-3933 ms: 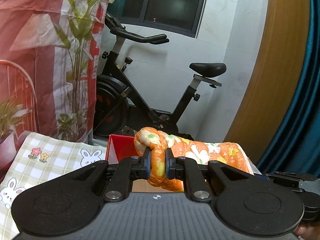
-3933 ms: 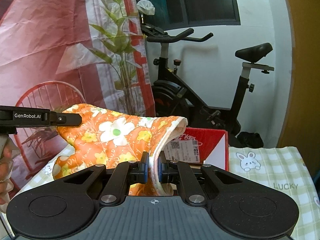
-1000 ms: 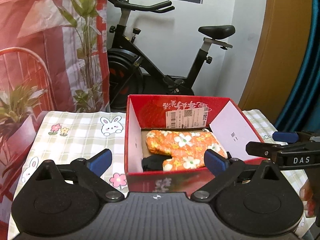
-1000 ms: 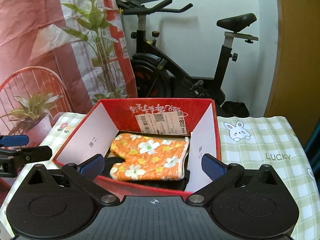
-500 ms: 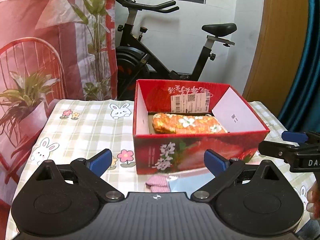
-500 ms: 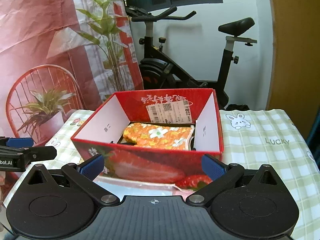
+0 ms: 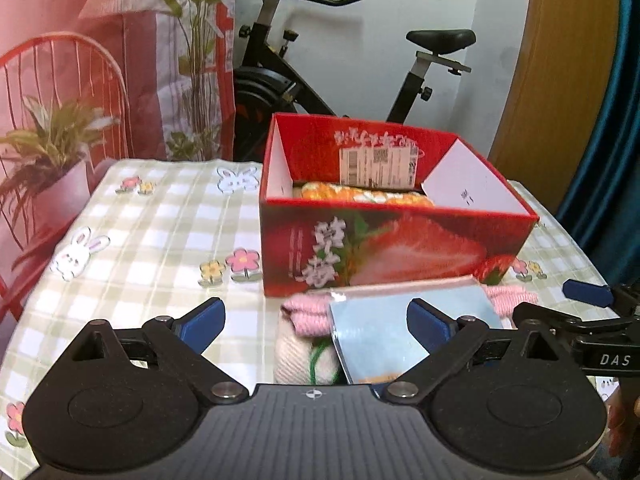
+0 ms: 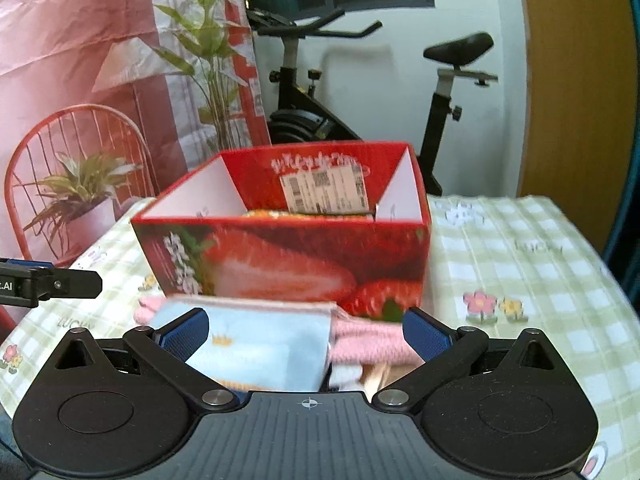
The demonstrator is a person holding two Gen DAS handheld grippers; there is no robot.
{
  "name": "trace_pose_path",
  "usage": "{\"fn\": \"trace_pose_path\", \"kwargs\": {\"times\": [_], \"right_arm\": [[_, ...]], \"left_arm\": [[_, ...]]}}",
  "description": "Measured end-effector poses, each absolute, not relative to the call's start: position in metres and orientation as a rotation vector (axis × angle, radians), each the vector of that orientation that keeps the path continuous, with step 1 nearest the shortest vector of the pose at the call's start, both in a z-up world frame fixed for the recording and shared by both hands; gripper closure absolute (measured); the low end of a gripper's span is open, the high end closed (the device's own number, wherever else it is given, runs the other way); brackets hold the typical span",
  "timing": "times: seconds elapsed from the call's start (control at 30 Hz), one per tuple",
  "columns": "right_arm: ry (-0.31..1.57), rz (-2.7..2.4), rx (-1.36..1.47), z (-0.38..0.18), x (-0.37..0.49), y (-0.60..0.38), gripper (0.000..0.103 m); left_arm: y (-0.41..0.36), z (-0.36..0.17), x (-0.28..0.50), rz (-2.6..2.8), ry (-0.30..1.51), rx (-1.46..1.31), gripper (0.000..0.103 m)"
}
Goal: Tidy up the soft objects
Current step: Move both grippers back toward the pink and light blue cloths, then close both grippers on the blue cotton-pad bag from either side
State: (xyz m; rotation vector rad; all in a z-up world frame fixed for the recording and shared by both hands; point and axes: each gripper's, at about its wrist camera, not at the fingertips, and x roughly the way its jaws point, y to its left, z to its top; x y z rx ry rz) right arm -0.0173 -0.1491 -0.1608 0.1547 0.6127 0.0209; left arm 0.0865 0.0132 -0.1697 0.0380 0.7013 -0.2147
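Observation:
A red strawberry-print box (image 7: 400,252) stands on the checked tablecloth, also in the right wrist view (image 8: 288,264). An orange floral oven mitt (image 7: 360,194) lies inside it; only its top edge shows (image 8: 260,213). In front of the box lies a pile of soft items: a light blue cloth (image 7: 384,328) (image 8: 256,344), a pink knit piece (image 7: 308,316) (image 8: 368,340) and a cream knit piece (image 7: 296,356). My left gripper (image 7: 316,324) is open and empty above the pile. My right gripper (image 8: 306,330) is open and empty over the same pile.
The checked tablecloth (image 7: 160,240) covers the table. An exercise bike (image 7: 320,80) stands behind the table. A red wire chair (image 8: 80,148) with a potted plant (image 8: 80,196) is at the left. A blue curtain (image 7: 612,120) hangs at the right.
Both grippers let go of the orange mitt, which now lies in the box. Both have since pulled back and lowered, so the pile in front of the box is now between their fingers.

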Motion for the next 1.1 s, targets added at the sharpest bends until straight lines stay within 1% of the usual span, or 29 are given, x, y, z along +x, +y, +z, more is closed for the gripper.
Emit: {"fn": "trace_pose_path", "kwargs": {"times": [0.2,0.27,0.3,0.37,0.4,0.43,0.47,0.7,0.83,1.1], "right_arm": [[0.640,0.042,0.161,-0.177,-0.018,-0.150,0.013],[0.646,0.054,0.153,-0.181,-0.018,-0.147,0.019],[0.651,0.062,0.150,-0.183,-0.018,-0.147,0.022],[0.663,0.082,0.150,-0.187,-0.019,-0.144,0.025],[0.671,0.094,0.146,-0.189,-0.019,-0.142,0.029],[0.680,0.106,0.142,-0.192,-0.020,-0.140,0.031],[0.686,0.117,0.138,-0.193,-0.021,-0.137,0.032],[0.713,0.163,0.132,-0.192,-0.026,-0.128,0.035],[0.719,0.174,0.139,-0.191,-0.028,-0.128,0.040],[0.752,0.165,0.170,-0.195,-0.032,-0.133,0.040]], "left_arm": [[0.012,-0.190,0.083,-0.250,0.746,-0.021,0.016],[0.011,-0.197,0.081,-0.269,0.760,-0.042,0.024],[0.011,-0.199,0.079,-0.279,0.765,-0.047,0.026],[0.008,-0.204,0.077,-0.300,0.775,-0.053,0.038],[0.006,-0.206,0.076,-0.312,0.780,-0.055,0.041],[0.005,-0.208,0.075,-0.329,0.787,-0.056,0.046],[0.004,-0.211,0.074,-0.341,0.794,-0.059,0.049],[0.005,-0.223,0.072,-0.395,0.840,-0.116,0.049],[0.004,-0.226,0.073,-0.403,0.854,-0.126,0.050],[0.007,-0.234,0.071,-0.406,0.886,-0.151,0.050]]}}
